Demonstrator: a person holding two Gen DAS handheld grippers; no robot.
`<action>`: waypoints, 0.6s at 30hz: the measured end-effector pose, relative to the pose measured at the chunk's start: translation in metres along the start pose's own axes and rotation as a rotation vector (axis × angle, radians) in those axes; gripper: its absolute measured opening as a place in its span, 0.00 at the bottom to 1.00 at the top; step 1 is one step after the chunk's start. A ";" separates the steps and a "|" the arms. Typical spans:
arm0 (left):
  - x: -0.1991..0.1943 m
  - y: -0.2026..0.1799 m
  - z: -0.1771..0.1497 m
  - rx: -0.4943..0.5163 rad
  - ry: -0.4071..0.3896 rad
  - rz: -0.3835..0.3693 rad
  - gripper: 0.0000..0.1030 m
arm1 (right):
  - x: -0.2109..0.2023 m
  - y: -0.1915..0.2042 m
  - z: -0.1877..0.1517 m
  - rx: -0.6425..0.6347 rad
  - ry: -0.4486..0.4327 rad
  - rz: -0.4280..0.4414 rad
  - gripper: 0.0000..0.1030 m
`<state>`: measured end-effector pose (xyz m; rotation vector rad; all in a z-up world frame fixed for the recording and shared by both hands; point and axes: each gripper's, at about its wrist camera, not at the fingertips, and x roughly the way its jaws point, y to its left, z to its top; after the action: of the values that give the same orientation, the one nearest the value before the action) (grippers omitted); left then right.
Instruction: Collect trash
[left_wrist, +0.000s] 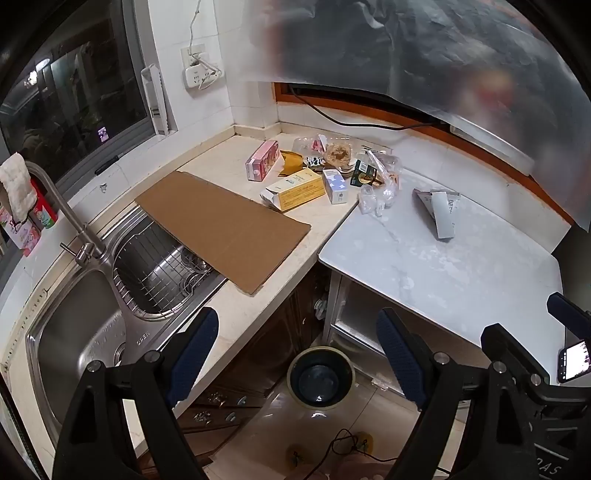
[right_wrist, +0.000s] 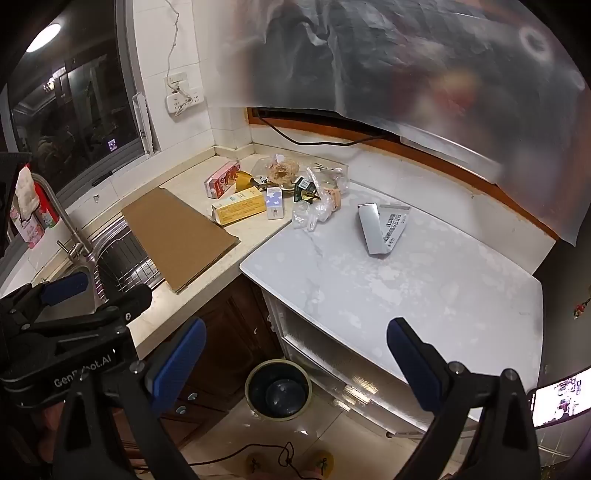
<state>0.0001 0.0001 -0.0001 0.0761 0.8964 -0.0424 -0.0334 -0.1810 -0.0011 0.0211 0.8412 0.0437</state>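
Observation:
A pile of trash lies in the counter's back corner: a pink box, a yellow box, a small white-and-blue box, a dark green packet and clear plastic wrappers. A flattened silver package rests alone on the white marble top. A dark round bin stands on the floor below. My left gripper and right gripper hang open and empty above the bin, well short of the pile.
A cardboard sheet lies half over the steel sink and its wire rack. The faucet rises at left. A lit phone sits at the marble top's right edge. A blurred plastic sheet hangs overhead.

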 end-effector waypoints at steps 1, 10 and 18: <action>0.000 0.000 0.000 0.001 0.000 0.000 0.83 | 0.000 0.000 0.000 0.001 -0.001 0.001 0.96; 0.001 0.007 -0.004 0.003 0.001 -0.001 0.83 | 0.001 0.003 0.003 0.001 -0.008 0.001 0.96; 0.003 0.010 -0.009 0.002 0.013 -0.003 0.83 | 0.005 0.002 0.007 0.001 -0.010 0.001 0.96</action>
<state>-0.0039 0.0109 -0.0076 0.0764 0.9091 -0.0458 -0.0253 -0.1789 0.0000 0.0224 0.8315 0.0440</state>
